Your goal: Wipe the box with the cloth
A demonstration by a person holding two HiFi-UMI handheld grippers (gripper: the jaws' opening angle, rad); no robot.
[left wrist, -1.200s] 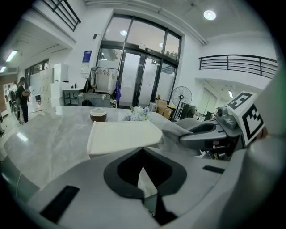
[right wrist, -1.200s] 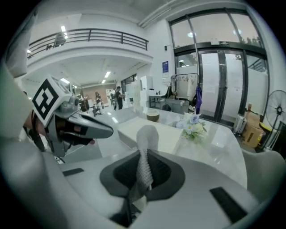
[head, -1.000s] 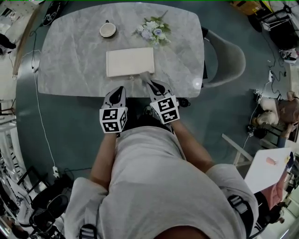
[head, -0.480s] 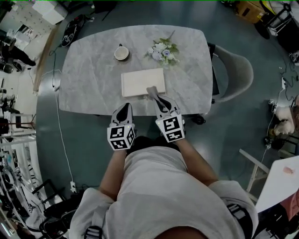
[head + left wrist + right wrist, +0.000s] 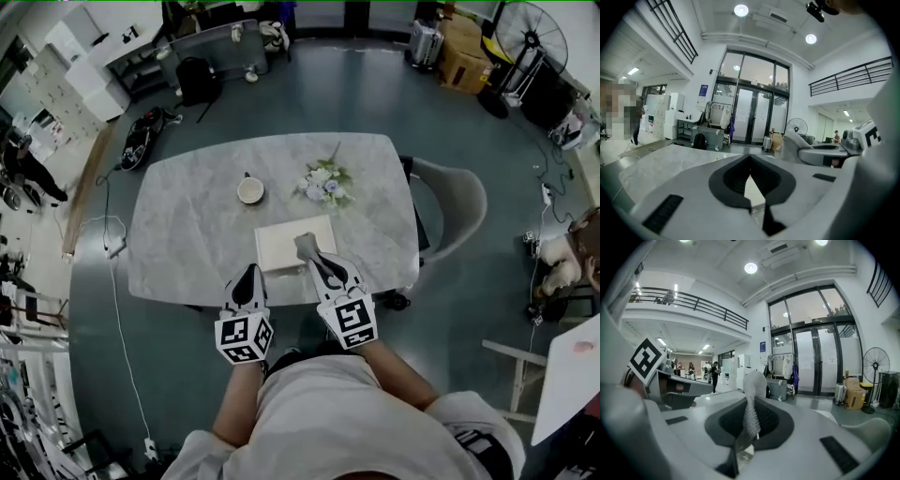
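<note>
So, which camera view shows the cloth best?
The right gripper view: the cloth stands close up, pinched between the shut tongs. The head view shows only a small grey tuft over the box. The left gripper view gives a side glimpse.

A grey marbled counter (image 5: pixel 187 244) spreads out ahead of both pairs of jaws. On it, beyond the left jaws, stands a pale cup (image 5: pixel 250 190). A small bunch of flowers (image 5: pixel 324 183) rests beyond the right jaws, near the cup. A grey chair (image 5: pixel 455 206) sits at the counter's end, off to the right of the right jaws. Far past the jaws are a black backpack (image 5: pixel 195 81) on the floor, a cardboard carton (image 5: pixel 466 42), a standing fan (image 5: pixel 531 33) and white cabinets (image 5: pixel 89 70).
</note>
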